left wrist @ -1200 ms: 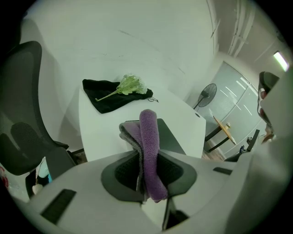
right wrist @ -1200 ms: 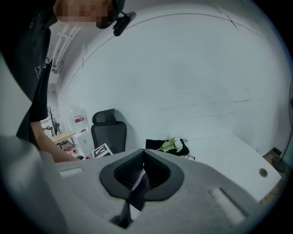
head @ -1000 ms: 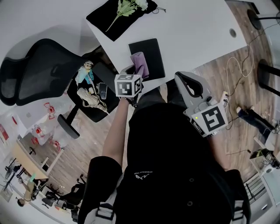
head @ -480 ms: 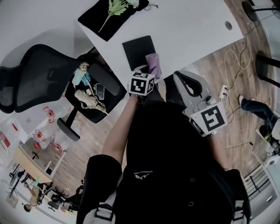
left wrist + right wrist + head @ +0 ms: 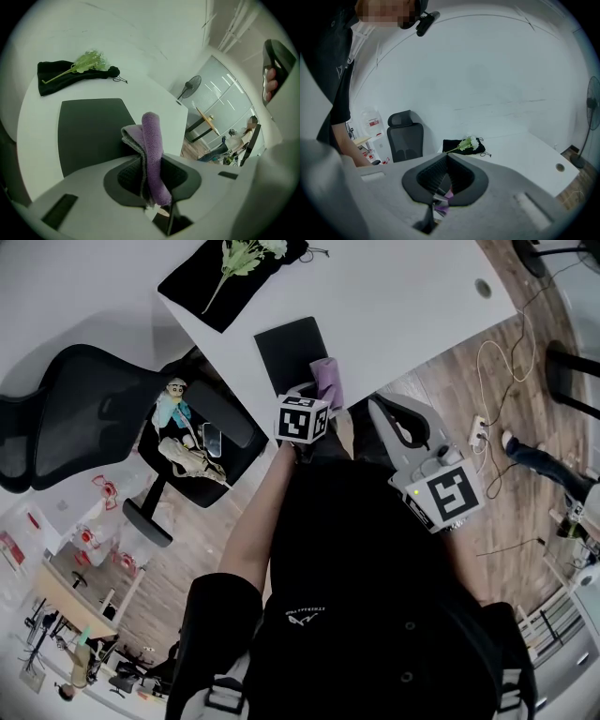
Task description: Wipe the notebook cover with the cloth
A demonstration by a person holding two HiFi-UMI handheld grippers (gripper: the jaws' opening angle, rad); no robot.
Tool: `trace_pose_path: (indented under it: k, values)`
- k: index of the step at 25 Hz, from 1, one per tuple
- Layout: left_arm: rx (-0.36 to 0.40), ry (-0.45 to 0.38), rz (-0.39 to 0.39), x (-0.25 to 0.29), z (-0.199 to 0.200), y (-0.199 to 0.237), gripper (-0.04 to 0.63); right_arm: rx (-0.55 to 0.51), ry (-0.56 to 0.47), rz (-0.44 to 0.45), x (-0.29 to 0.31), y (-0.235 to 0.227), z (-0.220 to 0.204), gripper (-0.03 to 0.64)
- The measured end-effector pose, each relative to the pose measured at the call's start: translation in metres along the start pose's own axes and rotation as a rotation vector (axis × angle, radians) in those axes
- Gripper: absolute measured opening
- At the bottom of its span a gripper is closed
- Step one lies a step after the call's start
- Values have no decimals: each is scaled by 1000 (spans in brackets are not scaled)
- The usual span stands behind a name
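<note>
Two jaws, left gripper (image 5: pixel 151 161): clamped on a folded purple cloth (image 5: pixel 152 136) over a flat black notebook (image 5: pixel 89 131) on the white table (image 5: pixel 37 126).
Two jaws, right gripper (image 5: pixel 446 161): were pressed together, empty.

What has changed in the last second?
The left gripper carried the cloth rightward along the near edge of the notebook, from its left part to its right corner. It stays shut on the cloth; the right gripper stays shut and idle; the notebook looks unmoved.

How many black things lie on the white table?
2. The notebook lies near the front edge, beside the purple cloth; a black pouch lies at the far corner, under a flower.
</note>
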State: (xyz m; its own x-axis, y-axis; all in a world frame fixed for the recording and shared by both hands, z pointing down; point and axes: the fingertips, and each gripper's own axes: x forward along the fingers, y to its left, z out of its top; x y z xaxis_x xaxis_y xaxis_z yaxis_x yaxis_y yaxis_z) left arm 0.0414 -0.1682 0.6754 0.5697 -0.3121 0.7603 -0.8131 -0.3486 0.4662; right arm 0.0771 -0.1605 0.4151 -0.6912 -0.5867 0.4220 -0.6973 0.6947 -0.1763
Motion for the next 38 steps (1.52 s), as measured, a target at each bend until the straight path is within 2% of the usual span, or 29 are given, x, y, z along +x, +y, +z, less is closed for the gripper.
trace_pose_path:
  k: [12,38]
  values:
    - [-3,3,17,-5,-4,7,87,-13,-6,24,6,4,5,5]
    - [-81,-20,69,-30,-18,42,89,-41,-5,100,26,20,11,5]
